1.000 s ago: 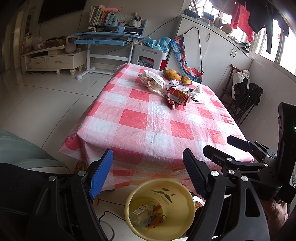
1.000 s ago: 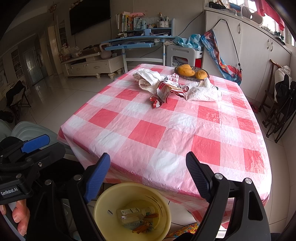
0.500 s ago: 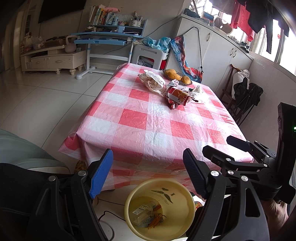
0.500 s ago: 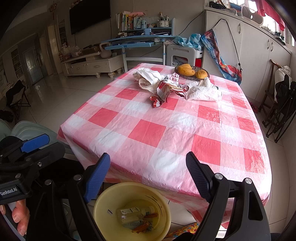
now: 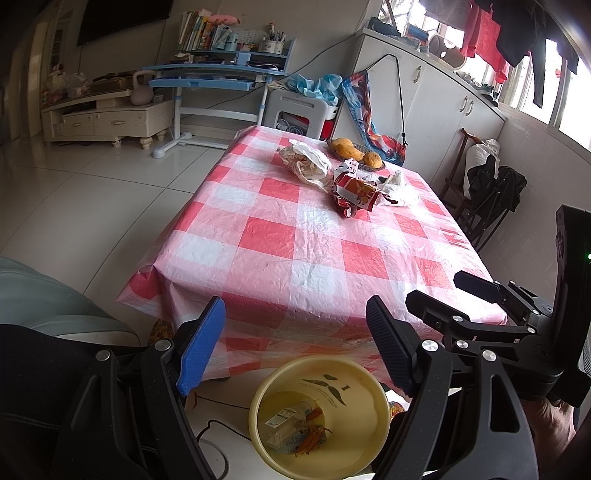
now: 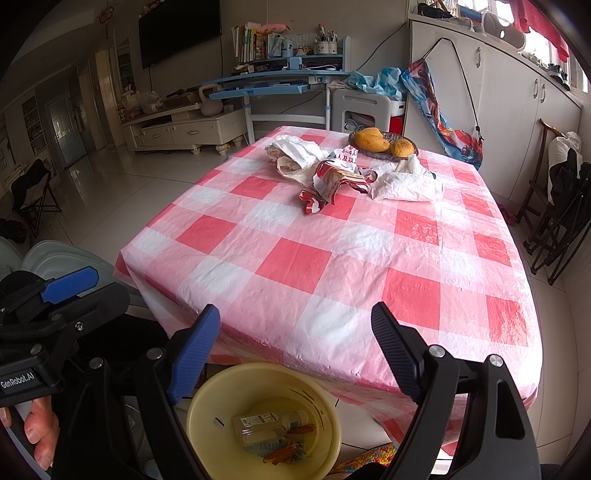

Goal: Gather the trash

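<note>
While both claws hang spread and empty, trash waits on the checked bench [image 6: 295, 266].
Left claw [image 5: 295, 347], then right claw [image 6: 295, 347], above a yellow bin [image 6: 207, 406] holding a bottle [image 6: 266, 426]; crumpled wrappers [image 6: 332, 177] lie at the far end.

This is somebody's lived-in flat, the living and dining part of it. A dining table [image 6: 332, 258] under a pink-and-white checked plastic cloth fills the middle, with a dish of mangoes [image 6: 384, 142] at its far end. Against the back wall stands a child's blue study desk [image 6: 273, 83] stacked with books and pen pots, a cream TV cabinet [image 6: 184, 129] beside it and a dark flat screen [image 6: 177, 29] hung above. White cupboards [image 5: 436, 99] run along the window side, laundry [image 5: 517, 40] dries at the panes, and pale glossy tiles [image 5: 74, 192] cover the floor.
</note>
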`<action>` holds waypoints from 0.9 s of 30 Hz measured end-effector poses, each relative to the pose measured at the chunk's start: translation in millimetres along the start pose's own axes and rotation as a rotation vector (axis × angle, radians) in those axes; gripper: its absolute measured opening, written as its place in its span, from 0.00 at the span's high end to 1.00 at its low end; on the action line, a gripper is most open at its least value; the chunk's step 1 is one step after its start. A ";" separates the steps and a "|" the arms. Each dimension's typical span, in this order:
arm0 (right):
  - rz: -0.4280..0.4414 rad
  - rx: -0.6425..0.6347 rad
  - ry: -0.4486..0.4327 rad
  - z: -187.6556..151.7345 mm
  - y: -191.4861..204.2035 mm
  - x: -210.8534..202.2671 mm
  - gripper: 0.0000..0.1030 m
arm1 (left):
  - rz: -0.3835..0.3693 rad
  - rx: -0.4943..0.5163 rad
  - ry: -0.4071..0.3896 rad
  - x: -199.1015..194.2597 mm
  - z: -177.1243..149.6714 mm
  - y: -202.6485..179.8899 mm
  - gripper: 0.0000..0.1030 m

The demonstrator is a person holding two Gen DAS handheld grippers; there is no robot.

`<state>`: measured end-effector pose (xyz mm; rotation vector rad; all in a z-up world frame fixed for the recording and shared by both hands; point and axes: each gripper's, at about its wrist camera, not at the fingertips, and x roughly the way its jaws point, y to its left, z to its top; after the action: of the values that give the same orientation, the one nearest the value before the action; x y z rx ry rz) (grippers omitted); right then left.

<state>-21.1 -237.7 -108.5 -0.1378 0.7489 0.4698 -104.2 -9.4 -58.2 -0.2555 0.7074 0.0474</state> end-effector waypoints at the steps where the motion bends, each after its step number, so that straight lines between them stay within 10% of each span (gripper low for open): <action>1: 0.000 0.000 0.000 -0.1 0.0 0.0 0.22 | 0.000 0.001 0.000 0.0 0.0 0.1 0.27; 27: 0.000 -0.001 -0.003 -0.1 0.0 0.3 0.22 | -0.001 -0.001 0.000 0.3 -0.1 0.6 0.25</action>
<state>-21.0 -237.6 -108.8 -0.1376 0.7460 0.4704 -104.1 -8.9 -58.7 -0.2566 0.7074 0.0469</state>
